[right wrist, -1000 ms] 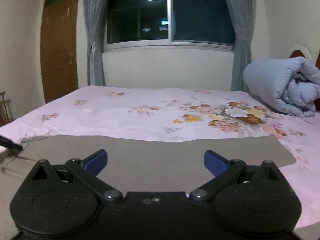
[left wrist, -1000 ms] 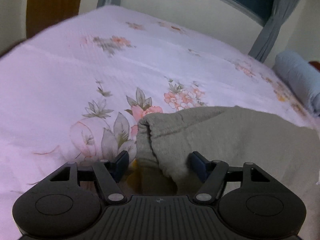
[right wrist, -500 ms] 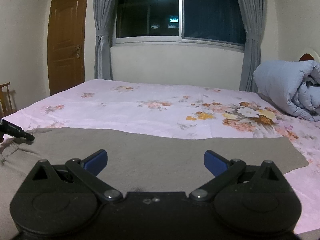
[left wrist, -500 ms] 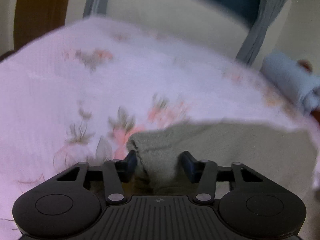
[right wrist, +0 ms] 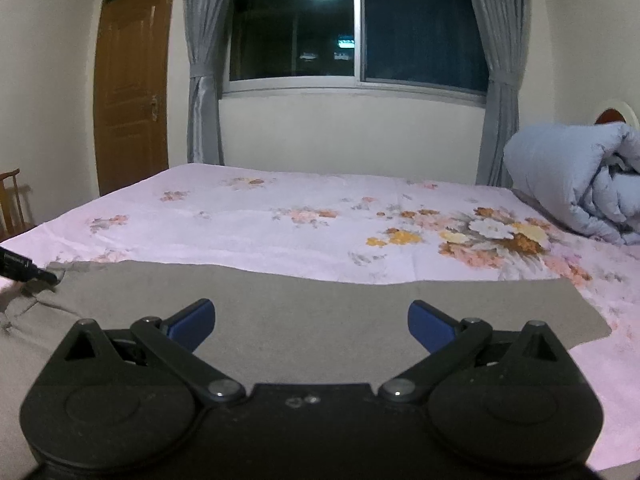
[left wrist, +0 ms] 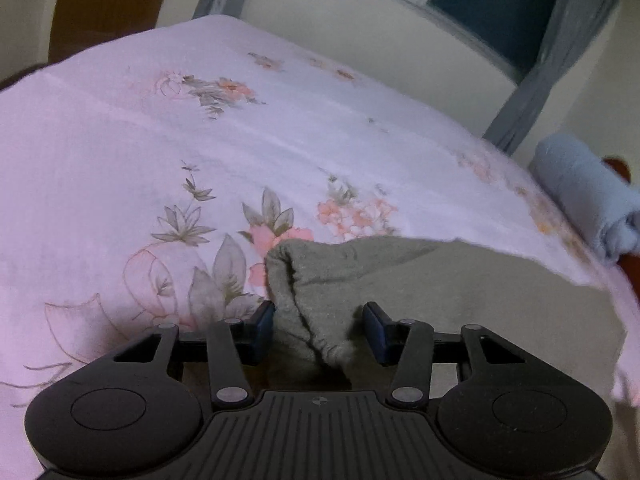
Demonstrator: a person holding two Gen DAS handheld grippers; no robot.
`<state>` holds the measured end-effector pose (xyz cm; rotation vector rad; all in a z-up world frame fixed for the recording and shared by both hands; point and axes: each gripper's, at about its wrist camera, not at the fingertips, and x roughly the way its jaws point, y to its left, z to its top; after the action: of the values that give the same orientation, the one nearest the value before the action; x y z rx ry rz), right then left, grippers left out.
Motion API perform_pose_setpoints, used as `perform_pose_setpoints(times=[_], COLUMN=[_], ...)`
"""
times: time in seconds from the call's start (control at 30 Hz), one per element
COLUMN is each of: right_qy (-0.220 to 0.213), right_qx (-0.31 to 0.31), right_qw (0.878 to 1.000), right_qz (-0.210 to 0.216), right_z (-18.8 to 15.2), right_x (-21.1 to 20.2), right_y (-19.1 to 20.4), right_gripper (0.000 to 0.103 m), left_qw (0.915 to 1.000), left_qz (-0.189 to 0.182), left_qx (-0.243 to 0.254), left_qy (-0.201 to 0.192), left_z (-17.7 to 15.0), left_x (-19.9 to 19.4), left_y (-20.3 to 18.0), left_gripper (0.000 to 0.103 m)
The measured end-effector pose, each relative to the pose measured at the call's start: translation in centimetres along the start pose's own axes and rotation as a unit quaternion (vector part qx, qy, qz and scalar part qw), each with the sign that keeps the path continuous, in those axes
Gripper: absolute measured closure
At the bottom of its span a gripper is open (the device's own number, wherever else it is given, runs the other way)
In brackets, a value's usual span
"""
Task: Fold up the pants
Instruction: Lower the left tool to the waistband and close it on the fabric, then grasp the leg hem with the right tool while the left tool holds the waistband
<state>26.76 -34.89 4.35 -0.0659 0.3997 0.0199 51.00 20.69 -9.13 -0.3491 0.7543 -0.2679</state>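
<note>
Grey pants (right wrist: 320, 300) lie spread flat across the near part of the bed. In the left wrist view their bunched end (left wrist: 312, 300) rises between my blue pads, and my left gripper (left wrist: 320, 324) is shut on that fold of cloth. The rest of the pants (left wrist: 460, 292) stretches off to the right. My right gripper (right wrist: 312, 320) hovers over the middle of the pants, open, with nothing between its fingers. The black tip of the left gripper (right wrist: 28, 272) shows at the pants' far left end in the right wrist view.
The bed has a pink floral sheet (right wrist: 280, 208) that extends far beyond the pants. A rolled light-blue duvet (right wrist: 580, 192) lies at the right end of the bed. A window with grey curtains (right wrist: 356, 32), a brown door (right wrist: 132, 92) and a wooden chair (right wrist: 10, 204) stand behind.
The left jaws have closed in from wide apart onto the bunched end of the pants, and the cloth has gathered between them. The right gripper has stayed open and barely moved.
</note>
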Motion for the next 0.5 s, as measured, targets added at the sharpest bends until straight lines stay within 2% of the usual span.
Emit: perform_pose_setpoints(times=[0.13,0.27,0.37,0.4,0.5], right_qy=[0.002,0.003,0.004,0.004,0.014], right_qx=[-0.004,-0.015,-0.016,-0.014,-0.001], right_qw=[1.0,1.0,1.0,1.0,1.0], right_qz=[0.004,0.005,0.001,0.0,0.008], right_z=[-0.3,-0.4,-0.2,-0.2,-0.1], right_x=[0.1,0.2,0.3,0.4,1.2], right_y=[0.5,0.7,0.5,0.4,-0.4], right_gripper=[0.006,0.006,0.006,0.006,0.006], left_qw=[1.0,0.9988,0.9994,0.9995,0.9989], left_qz=[-0.008,-0.026,-0.026,-0.029,-0.041], left_qx=[-0.002,-0.041,-0.023,-0.014,0.004], left_qy=[0.003,0.009,0.006,0.002,-0.021], left_z=[-0.3,0.6,1.0,1.0,1.3], left_x=[1.0,2.2,2.6,2.3,0.6], left_y=[0.4,1.4,0.4,0.1,-0.7], left_gripper=[0.054,0.053,0.084,0.089,0.092])
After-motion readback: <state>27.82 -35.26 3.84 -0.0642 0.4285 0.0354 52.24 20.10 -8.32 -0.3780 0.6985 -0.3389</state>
